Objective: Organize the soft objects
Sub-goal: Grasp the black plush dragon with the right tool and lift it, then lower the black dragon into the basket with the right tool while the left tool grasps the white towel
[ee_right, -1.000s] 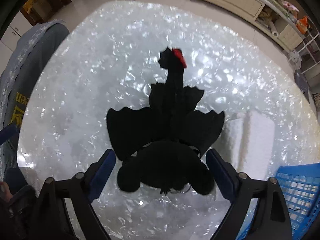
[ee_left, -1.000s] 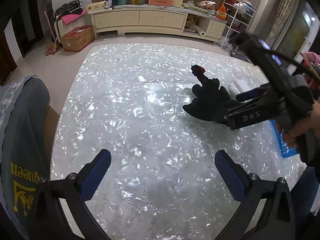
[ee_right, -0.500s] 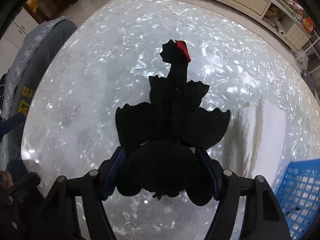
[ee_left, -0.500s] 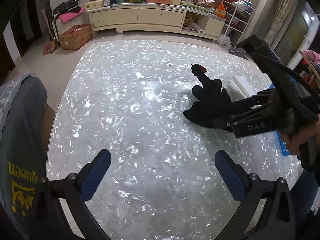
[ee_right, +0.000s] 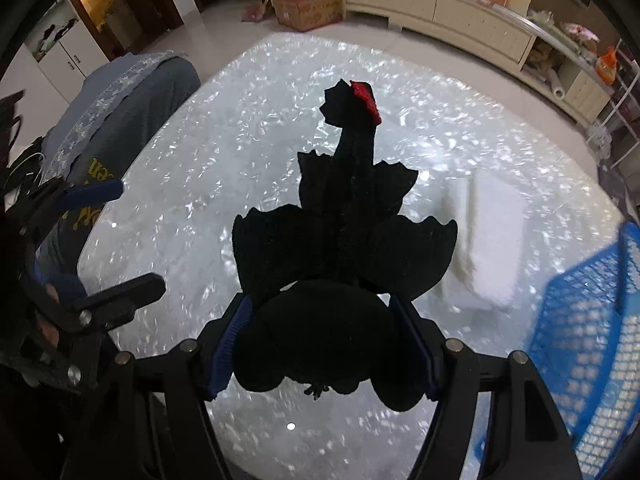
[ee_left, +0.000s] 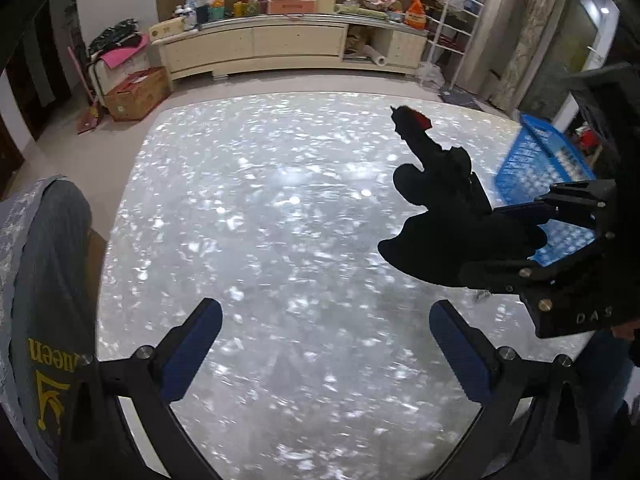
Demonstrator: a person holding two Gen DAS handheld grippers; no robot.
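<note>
I read "DAS" in pale letters on the body of my right claw (ee_left: 520, 236), and yellow letters ending in "een" on the grey cloth (ee_left: 44, 280) draped at the left. My right claw has just been closing and now pinches the round body of the black plush bird (ee_right: 344, 240), held above the shimmering counter (ee_right: 248, 140), neck and red-topped head pointing away from me. The blue basket (ee_right: 592, 344) sits just right of it. My left claw (ee_left: 324, 344) hangs spread, nothing between its pads.
</note>
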